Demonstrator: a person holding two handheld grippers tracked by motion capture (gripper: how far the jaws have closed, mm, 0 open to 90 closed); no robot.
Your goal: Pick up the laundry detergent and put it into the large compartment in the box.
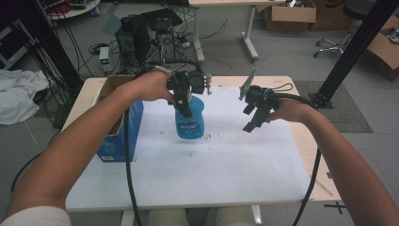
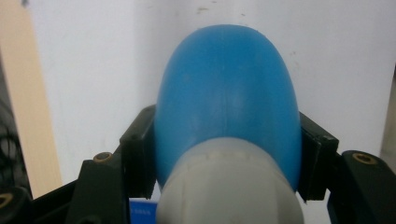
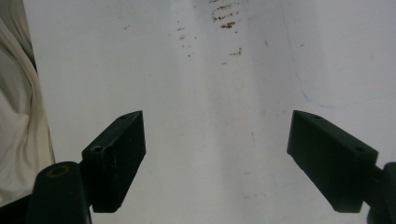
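Observation:
A blue plastic bottle (image 1: 189,121) with a printed label stands upright on the white table top (image 1: 211,165), left of centre. My left gripper (image 1: 187,101) comes down on it from above and is shut on its upper part. In the left gripper view the blue bottle (image 2: 227,98) bulges between the two black jaws, which press its sides, and a whitish collar (image 2: 229,186) sits nearest the camera. My right gripper (image 1: 251,120) hangs open above the table to the right of the bottle, apart from it. Its fingers (image 3: 116,154) stand wide over bare white surface.
An open blue cardboard box (image 1: 117,122) stands at the table's left edge, close to the bottle. Small brown specks (image 3: 226,18) mark the white sheet. Beyond the table are a computer tower with cables (image 1: 141,37), a black frame post (image 1: 353,47) and cardboard boxes (image 1: 289,14).

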